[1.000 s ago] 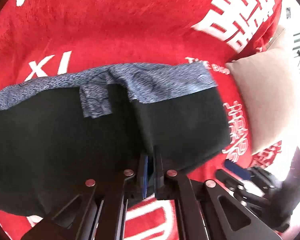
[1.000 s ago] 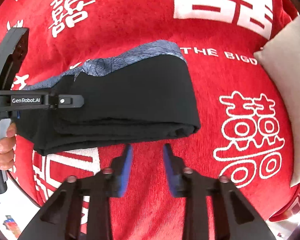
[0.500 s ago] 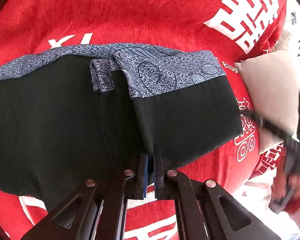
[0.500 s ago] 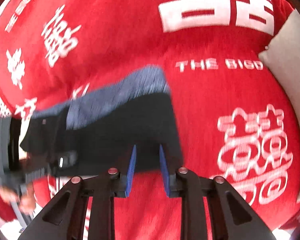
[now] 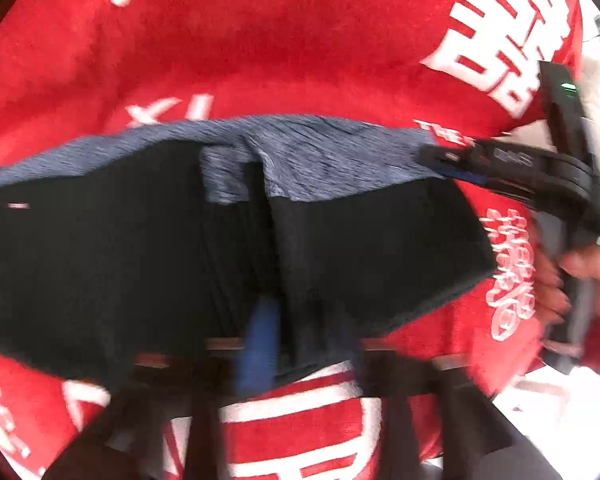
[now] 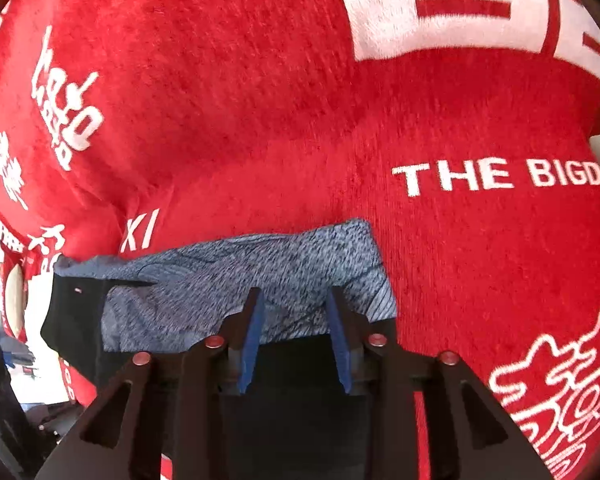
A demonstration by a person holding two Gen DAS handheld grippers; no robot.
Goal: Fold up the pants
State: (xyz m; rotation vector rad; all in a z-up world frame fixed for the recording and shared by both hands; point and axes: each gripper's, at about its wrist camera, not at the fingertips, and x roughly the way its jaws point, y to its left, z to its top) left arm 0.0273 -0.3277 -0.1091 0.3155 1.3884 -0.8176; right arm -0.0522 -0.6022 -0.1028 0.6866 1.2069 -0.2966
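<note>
Now, step: the black pants [image 5: 340,248] lie folded into a compact stack; this looks like the let-go after a fold.
Left gripper [image 5: 300,332]: blurred, jaws just been opening, the stack's near edge between them, apparently unpinched.
Right gripper [image 6: 294,336]: jaws just been opening, spread above the patterned waistband [image 6: 236,280], nothing pinched.
Next move: probably smoothing or one last fold, needing both free.
Surface: red blanket [image 6: 280,120] with white lettering; room barely visible.
</note>
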